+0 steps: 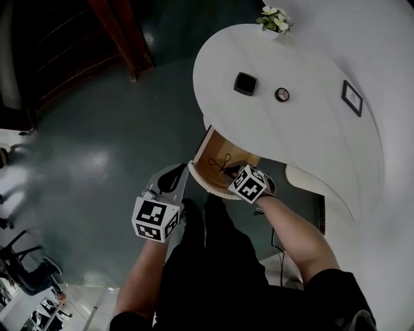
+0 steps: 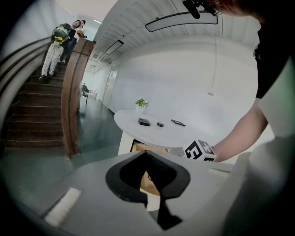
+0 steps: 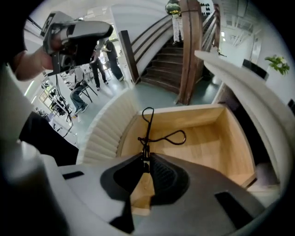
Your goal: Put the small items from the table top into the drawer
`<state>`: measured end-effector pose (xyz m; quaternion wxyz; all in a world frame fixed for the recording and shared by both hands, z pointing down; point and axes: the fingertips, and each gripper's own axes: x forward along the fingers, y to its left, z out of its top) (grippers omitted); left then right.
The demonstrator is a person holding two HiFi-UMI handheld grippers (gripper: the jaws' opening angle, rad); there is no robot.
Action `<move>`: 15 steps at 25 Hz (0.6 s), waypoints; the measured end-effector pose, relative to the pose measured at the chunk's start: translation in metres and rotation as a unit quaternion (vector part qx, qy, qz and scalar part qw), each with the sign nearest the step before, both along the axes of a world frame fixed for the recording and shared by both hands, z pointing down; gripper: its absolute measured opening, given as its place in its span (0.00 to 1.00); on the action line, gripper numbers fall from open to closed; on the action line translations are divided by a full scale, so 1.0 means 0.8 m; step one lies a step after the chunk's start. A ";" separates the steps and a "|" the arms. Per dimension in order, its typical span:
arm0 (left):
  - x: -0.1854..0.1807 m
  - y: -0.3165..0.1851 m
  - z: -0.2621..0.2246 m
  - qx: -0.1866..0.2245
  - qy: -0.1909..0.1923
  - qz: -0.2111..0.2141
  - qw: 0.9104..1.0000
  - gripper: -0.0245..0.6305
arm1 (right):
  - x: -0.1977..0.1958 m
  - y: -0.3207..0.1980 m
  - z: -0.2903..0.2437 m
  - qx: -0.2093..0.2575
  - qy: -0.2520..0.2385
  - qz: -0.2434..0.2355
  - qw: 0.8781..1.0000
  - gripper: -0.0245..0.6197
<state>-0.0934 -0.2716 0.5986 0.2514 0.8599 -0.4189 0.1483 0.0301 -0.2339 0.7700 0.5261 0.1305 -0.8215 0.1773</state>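
Note:
The wooden drawer [image 1: 208,155] stands pulled out under the white table [image 1: 304,136]. My right gripper [image 1: 231,170] is over the drawer and shut on a thin black tool with wire loops [image 3: 152,131]. The tool reaches out from the fingertips above the drawer floor [image 3: 207,138]. I cannot tell whether it touches the wood. My left gripper [image 1: 174,176] hangs left of the drawer front, shut with nothing in it. On the table top lie a black square box [image 1: 245,83], a small round item [image 1: 281,94] and a flat black frame [image 1: 352,98].
A small potted plant [image 1: 275,19] sits at the table's far edge. A wooden staircase [image 2: 41,115] with a thick post [image 2: 76,92] rises to the left over dark green floor [image 1: 110,142]. People stand further off [image 3: 99,60].

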 end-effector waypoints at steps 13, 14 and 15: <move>0.008 0.000 0.025 -0.010 -0.004 -0.001 1.000 0.05 | 0.002 0.005 0.085 -0.047 0.081 -0.077 0.993 0.10; 0.007 0.000 0.025 -0.010 -0.005 -0.003 1.000 0.05 | 0.001 0.003 0.089 -0.049 0.085 -0.081 0.992 0.10; 0.007 0.001 0.026 -0.011 -0.005 -0.005 1.000 0.05 | 0.002 0.001 0.093 -0.051 0.092 -0.088 0.991 0.10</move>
